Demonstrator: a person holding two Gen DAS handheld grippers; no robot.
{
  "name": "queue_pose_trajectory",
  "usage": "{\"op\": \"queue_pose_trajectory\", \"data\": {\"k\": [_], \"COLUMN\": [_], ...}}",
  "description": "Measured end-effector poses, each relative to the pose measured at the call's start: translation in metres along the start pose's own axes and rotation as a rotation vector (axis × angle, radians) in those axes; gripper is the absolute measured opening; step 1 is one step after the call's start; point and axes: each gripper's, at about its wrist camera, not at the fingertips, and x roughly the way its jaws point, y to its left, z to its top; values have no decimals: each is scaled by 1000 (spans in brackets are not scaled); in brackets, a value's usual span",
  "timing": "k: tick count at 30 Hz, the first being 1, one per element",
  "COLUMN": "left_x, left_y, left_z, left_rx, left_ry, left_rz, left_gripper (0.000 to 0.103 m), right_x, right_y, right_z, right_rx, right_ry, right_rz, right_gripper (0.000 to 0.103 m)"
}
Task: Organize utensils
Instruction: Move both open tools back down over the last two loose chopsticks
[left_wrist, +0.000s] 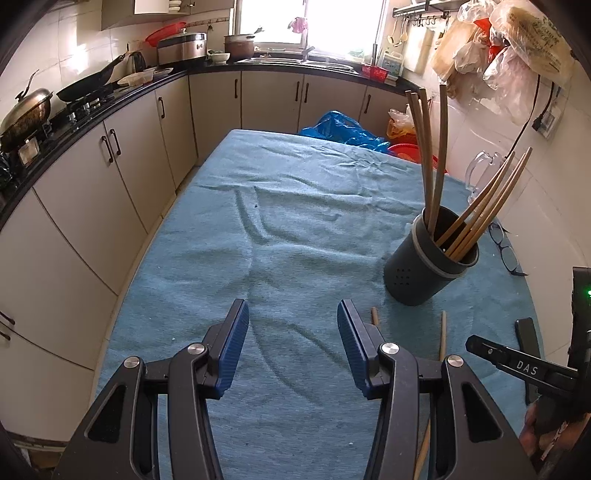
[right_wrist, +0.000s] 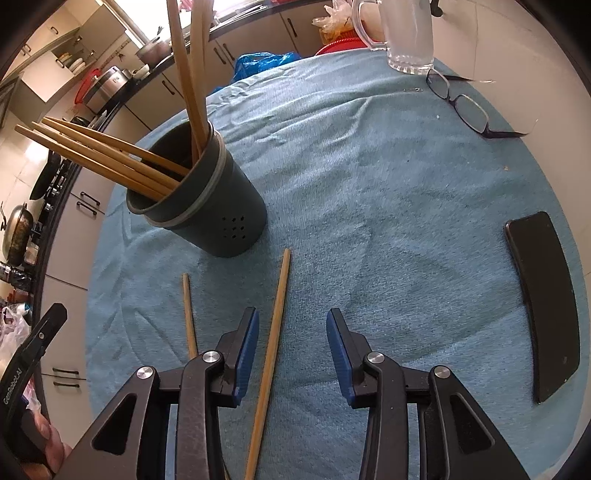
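A dark grey utensil holder (left_wrist: 424, 266) (right_wrist: 218, 206) stands on the blue cloth and holds several wooden chopsticks (left_wrist: 480, 218) (right_wrist: 107, 155). Two loose chopsticks lie on the cloth in front of it. One chopstick (right_wrist: 271, 347) (left_wrist: 442, 334) runs between my right gripper's fingers. The other chopstick (right_wrist: 188, 314) (left_wrist: 375, 315) lies just left of the right gripper. My right gripper (right_wrist: 291, 350) is open and low over the cloth. My left gripper (left_wrist: 293, 343) is open and empty, left of the holder.
A black phone (right_wrist: 546, 310) lies on the cloth at the right. Glasses (right_wrist: 465, 107) and a glass mug (right_wrist: 406, 33) sit at the far right edge. Kitchen cabinets (left_wrist: 110, 177) and a counter with pans run along the left.
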Motion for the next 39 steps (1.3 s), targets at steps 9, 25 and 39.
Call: {"op": "queue_pose_trajectory", "data": {"k": [9, 25, 39], "left_x": [5, -22, -37], "left_y": [4, 12, 19], "left_z": [-1, -1, -3], "left_rx": [-6, -24, -16], "left_ry": [5, -56, -86], "left_rz": [10, 89, 140], "left_gripper": [48, 48, 49], "right_x": [8, 6, 11], "right_y": [6, 15, 26], "right_z": [0, -3, -5], "right_rx": [-18, -55, -85], "right_ry": [20, 28, 36], "right_rz": [-8, -3, -6], "right_gripper": [41, 43, 43]}}
